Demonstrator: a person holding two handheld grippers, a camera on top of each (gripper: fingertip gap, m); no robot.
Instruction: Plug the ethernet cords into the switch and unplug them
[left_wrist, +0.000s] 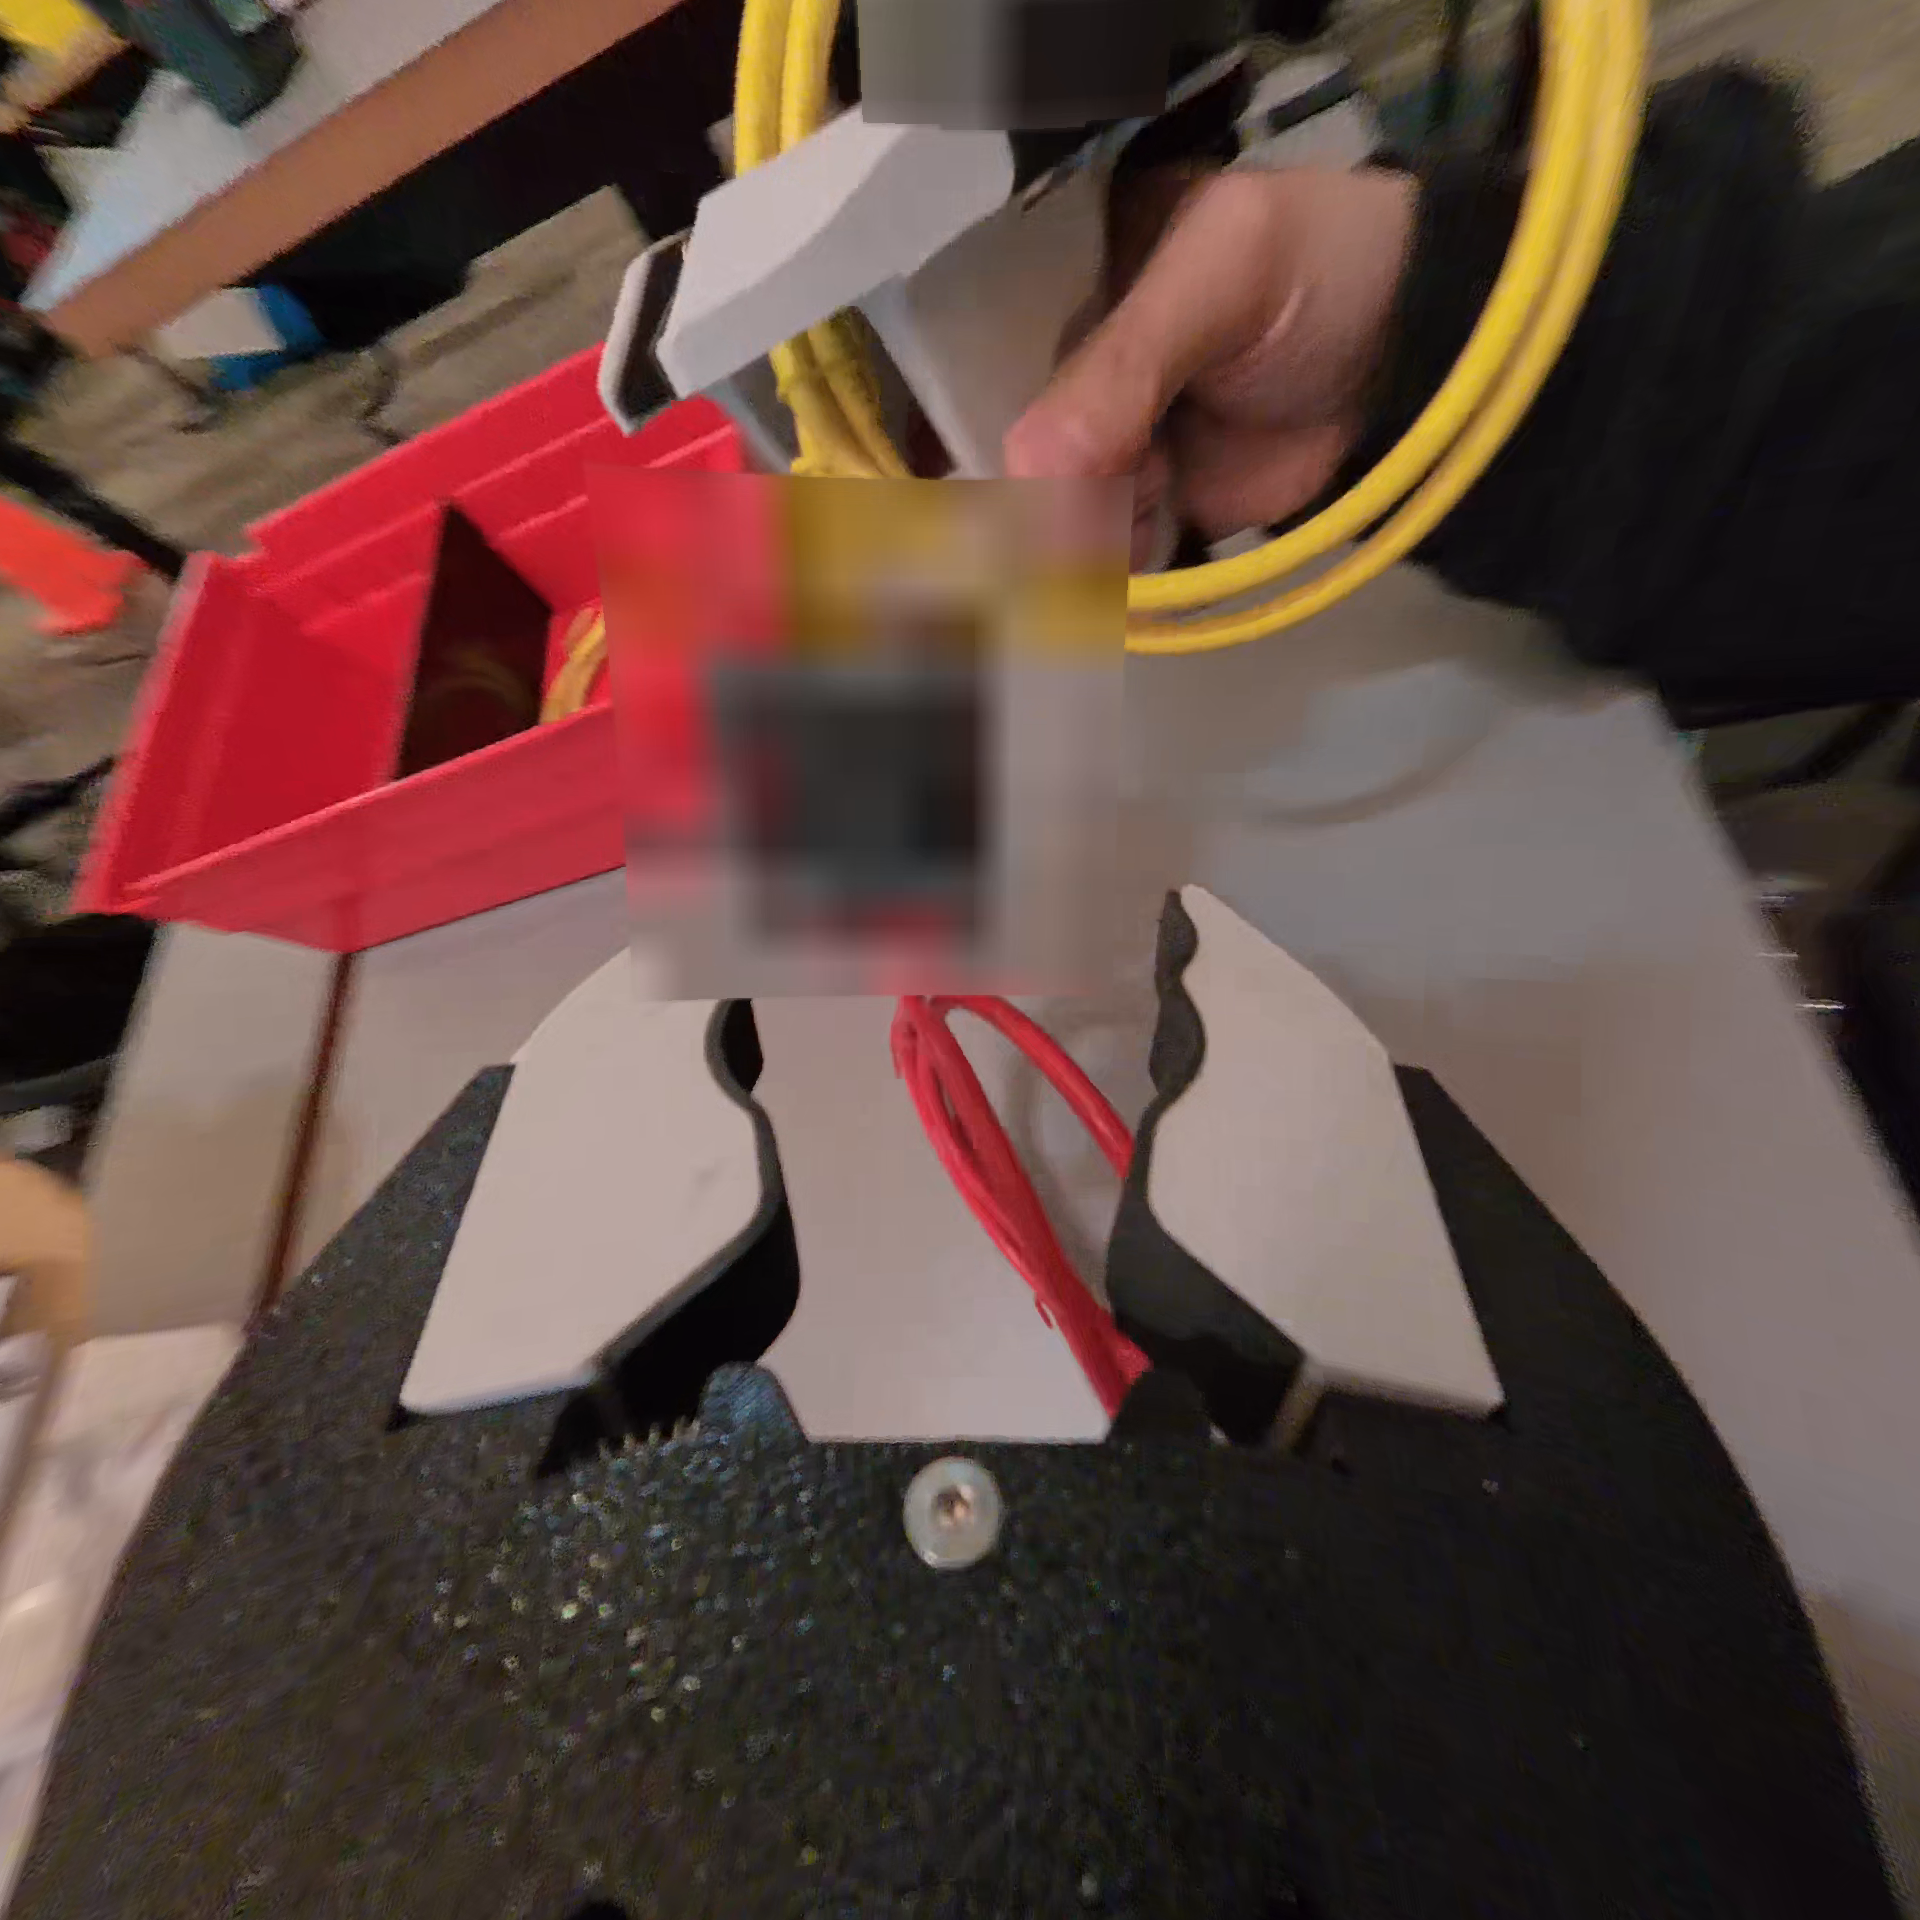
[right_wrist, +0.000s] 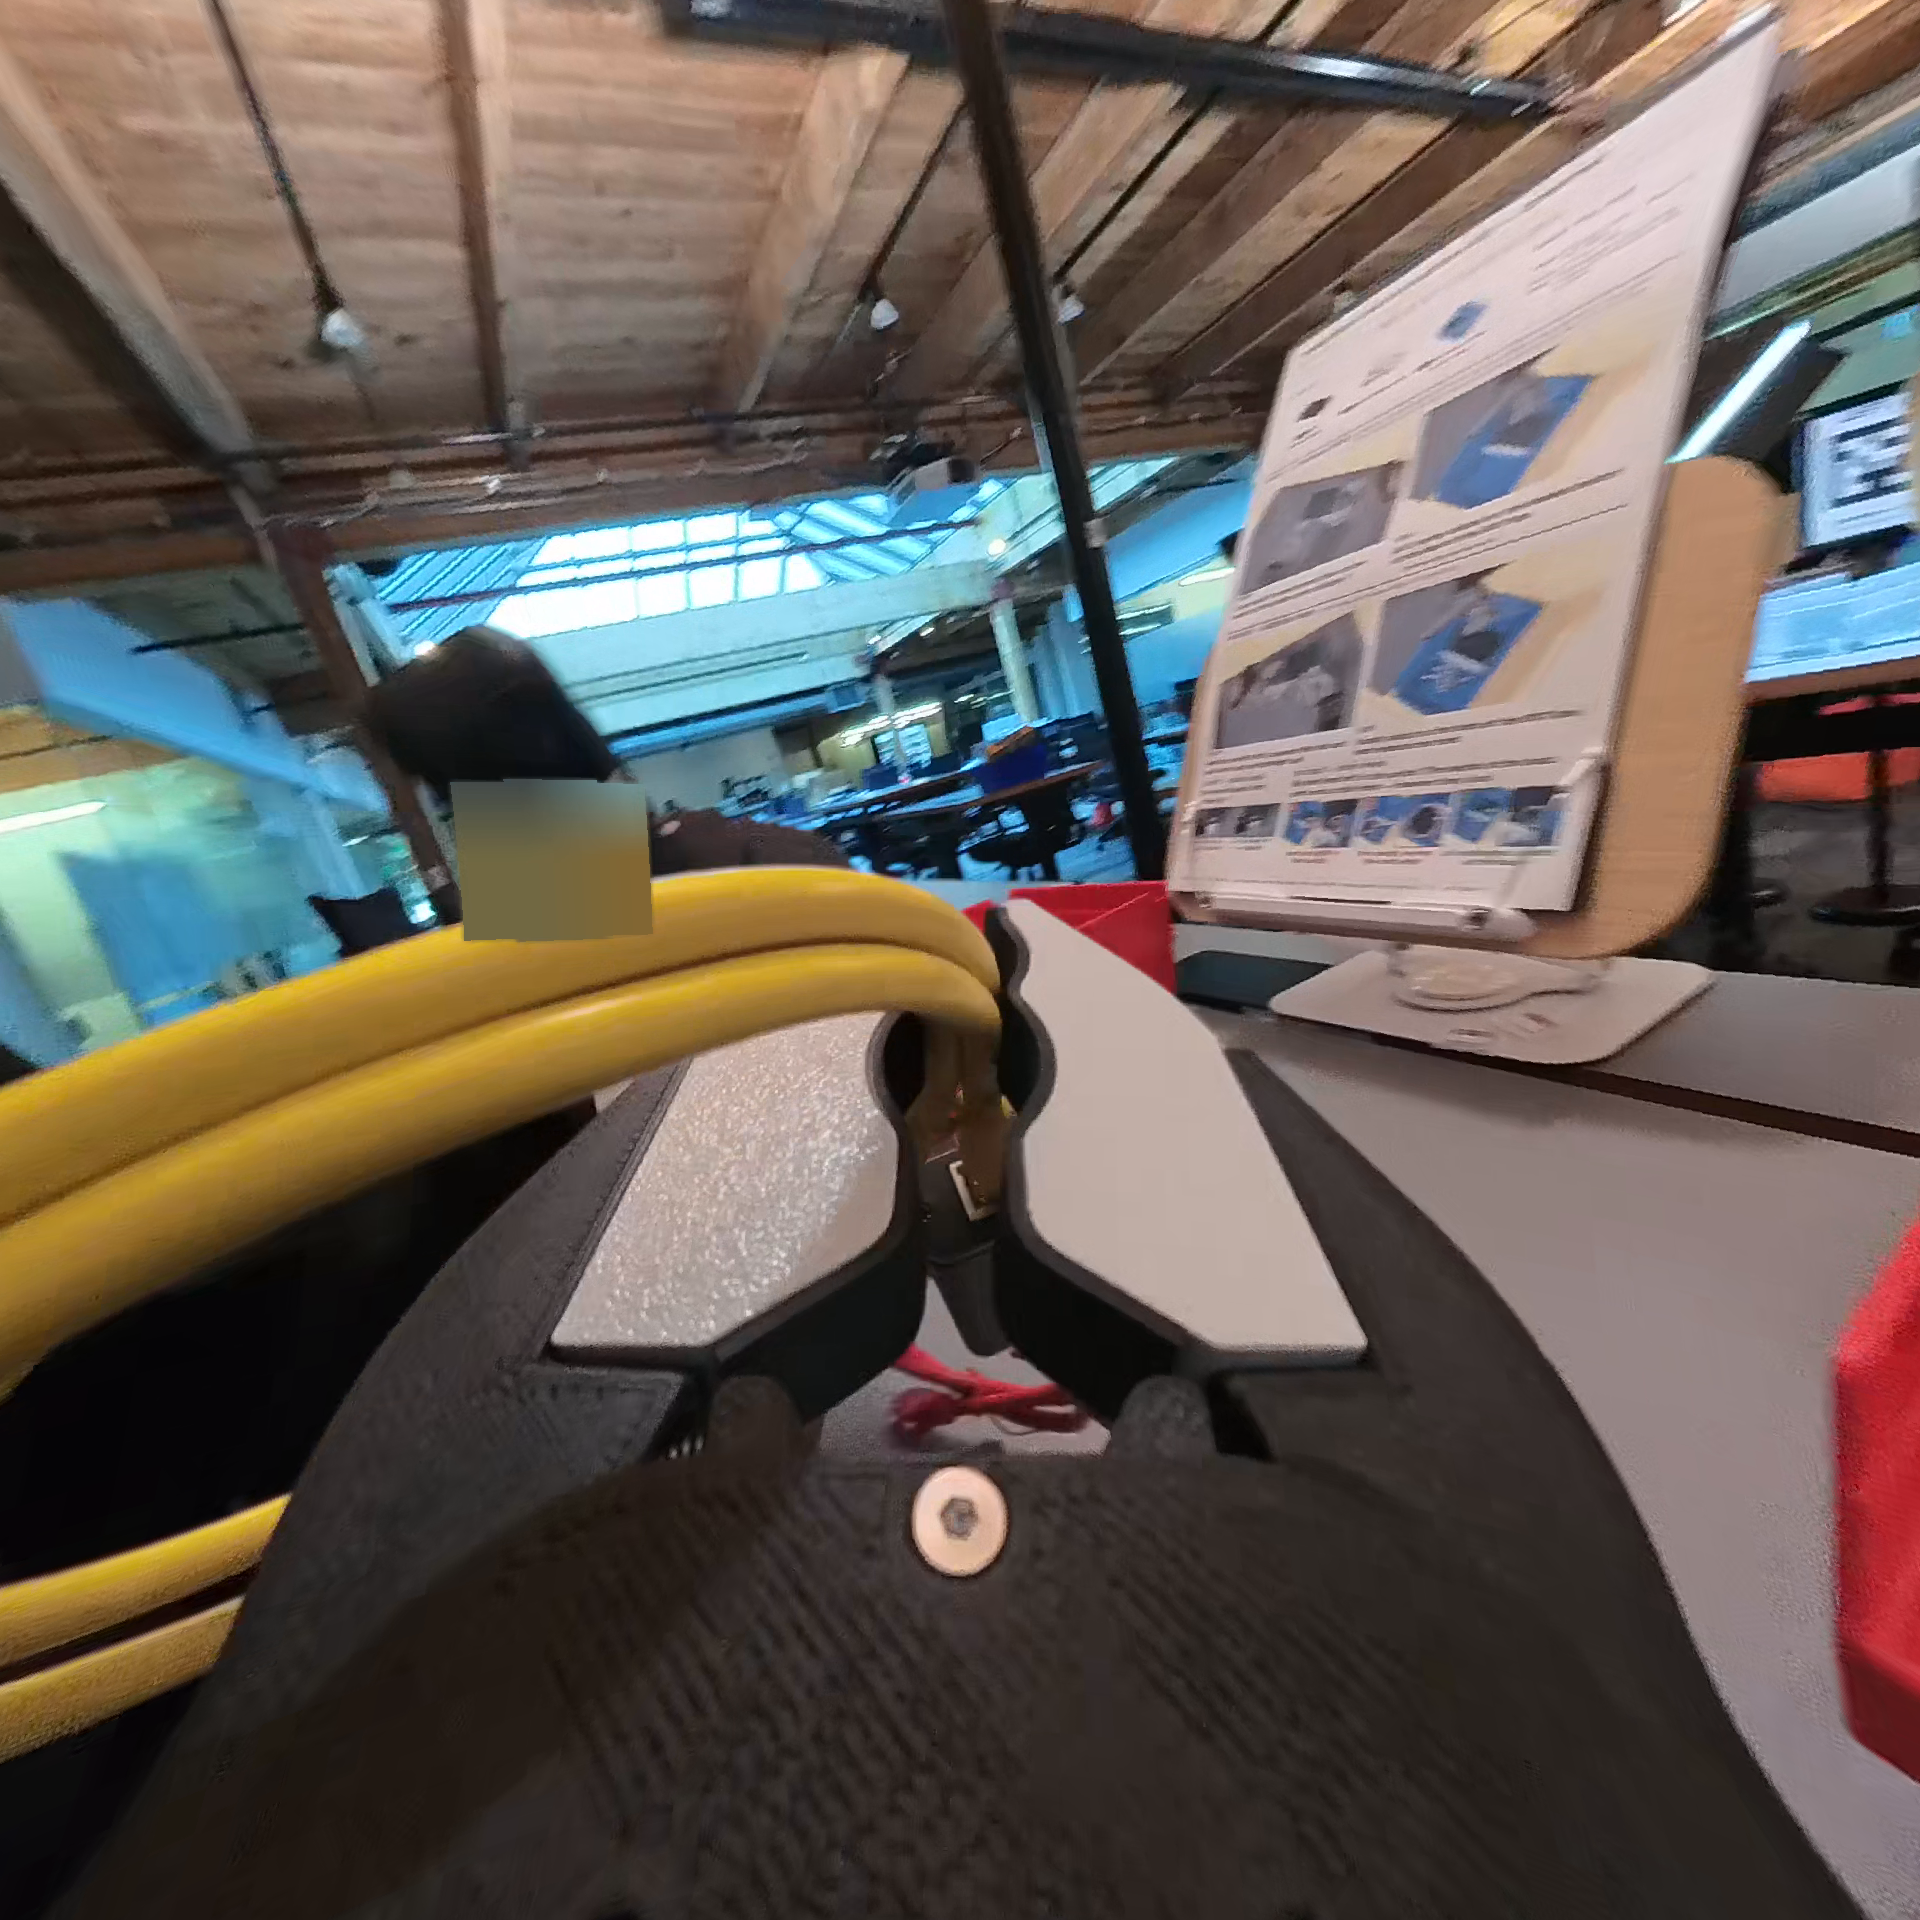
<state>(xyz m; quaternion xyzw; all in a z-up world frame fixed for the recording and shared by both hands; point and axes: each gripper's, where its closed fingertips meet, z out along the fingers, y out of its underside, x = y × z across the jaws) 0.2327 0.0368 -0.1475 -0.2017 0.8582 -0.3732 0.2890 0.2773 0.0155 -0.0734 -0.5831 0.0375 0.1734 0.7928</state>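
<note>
The right gripper is clamped on a coil of yellow cord – its two grey fingers pinch the strands near their tips, and the cord's plug end sits lower in the gap between them. From there the yellow loops sweep off to the left of the fingers and down past the gripper body. In the left wrist view this same gripper shows from the front, held up above the grey table by a hand in a black sleeve, with the yellow cord ringing around the hand and hanging beneath the fingers.

The left gripper stands with its fingers spread apart and nothing between the pads. It hovers over the table, and a bundle of red cord lies on the table beneath the gap, running down toward the right finger's base. The same red cord peeks out on the table under the right gripper's fingers.

A red bin sits at the table's far left edge, tilted in view, with more yellow cord inside it. Much of the table's middle is covered by a blurred patch, so the switch cannot be made out. On the table beyond the right gripper stands a printed sheet on a wooden stand – to its left a red bin corner.
</note>
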